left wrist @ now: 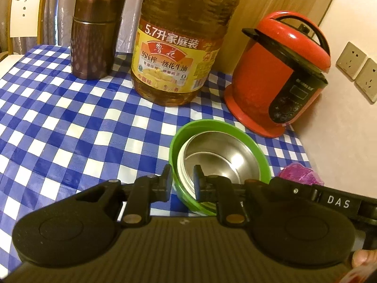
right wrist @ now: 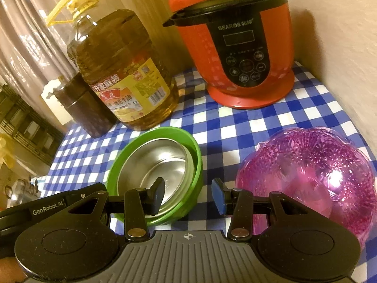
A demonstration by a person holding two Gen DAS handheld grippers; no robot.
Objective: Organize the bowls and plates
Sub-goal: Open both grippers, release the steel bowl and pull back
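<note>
Left wrist: left gripper (left wrist: 182, 181) jaws clamp green bowl (left wrist: 238, 129) near rim; right gripper (right wrist: 187, 194) jaws open, straddling its right rim, nothing gripped.

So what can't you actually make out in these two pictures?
- Near rim of the green bowl with steel liner: left view, hidden behind the left gripper.
- Purple plastic bowl: left view shows a sliver; right view cuts its near edge.
- Red cooker button labels: too small.
</note>
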